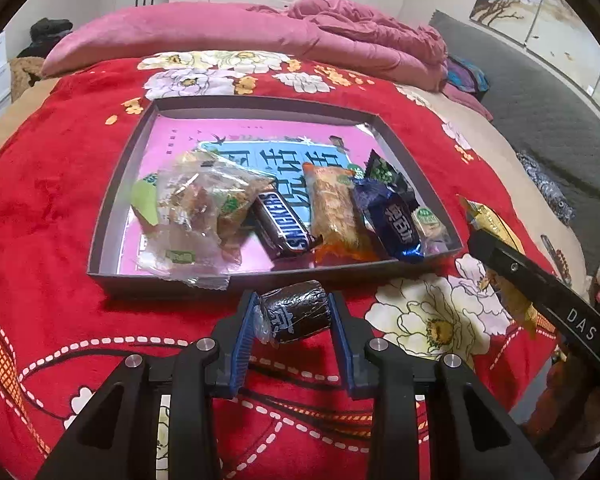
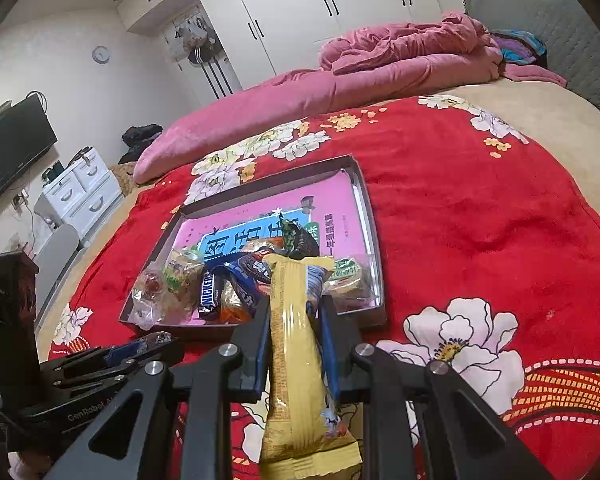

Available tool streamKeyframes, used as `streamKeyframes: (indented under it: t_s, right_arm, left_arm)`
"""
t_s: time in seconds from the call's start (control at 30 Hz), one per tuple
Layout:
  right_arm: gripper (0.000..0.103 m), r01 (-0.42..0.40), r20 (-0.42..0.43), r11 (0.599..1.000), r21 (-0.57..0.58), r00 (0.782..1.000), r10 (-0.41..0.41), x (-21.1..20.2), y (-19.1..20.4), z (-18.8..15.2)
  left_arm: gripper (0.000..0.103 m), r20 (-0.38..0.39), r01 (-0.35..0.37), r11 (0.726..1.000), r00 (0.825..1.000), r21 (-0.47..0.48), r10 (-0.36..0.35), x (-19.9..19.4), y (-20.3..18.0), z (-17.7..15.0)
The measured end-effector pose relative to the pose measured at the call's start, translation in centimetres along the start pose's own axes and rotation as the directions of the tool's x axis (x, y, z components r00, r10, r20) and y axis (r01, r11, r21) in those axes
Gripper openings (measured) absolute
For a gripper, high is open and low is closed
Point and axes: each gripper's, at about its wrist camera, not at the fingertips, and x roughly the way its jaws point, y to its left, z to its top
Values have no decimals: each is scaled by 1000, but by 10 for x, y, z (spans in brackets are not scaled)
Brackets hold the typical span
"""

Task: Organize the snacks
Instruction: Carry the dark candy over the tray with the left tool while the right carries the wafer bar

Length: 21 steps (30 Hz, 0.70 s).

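A shallow grey box [image 1: 112, 200] with a pink printed bottom lies on the red floral blanket and holds several wrapped snacks, among them a Snickers bar [image 1: 284, 224]. My left gripper [image 1: 294, 316] is shut on a small dark round wrapped snack [image 1: 296, 314], just in front of the box's near wall. My right gripper [image 2: 296, 316] is shut on a long yellow wrapped bar [image 2: 296, 360], held upright at the box's near right corner [image 2: 376, 312]. The right gripper with the yellow bar also shows in the left wrist view [image 1: 492, 228]. The left gripper also shows in the right wrist view [image 2: 140, 350].
The red blanket [image 2: 480, 208] covers the bed. A pink quilt [image 1: 220, 32] is piled behind the box. A white wardrobe, a white drawer unit [image 2: 80, 188] and a wall TV [image 2: 12, 148] stand beyond the bed on the left.
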Motion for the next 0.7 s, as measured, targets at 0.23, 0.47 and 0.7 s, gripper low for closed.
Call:
streamKeyframes:
  t_s: [0.23, 0.47, 0.7]
  right_arm:
    - [23, 9, 24, 1000, -8, 1000, -9, 4, 2, 6]
    - [23, 19, 39, 1000, 1, 999, -19, 9, 0, 11]
    - [23, 34, 54, 999, 21, 998, -36, 16, -4, 18]
  left_arm:
    - [36, 44, 2, 1000, 999, -13, -2, -6, 4, 7]
    - [36, 60, 0, 999, 998, -42, 2, 1, 9, 16]
    - [36, 82, -15, 999, 996, -39, 18, 12, 8, 30]
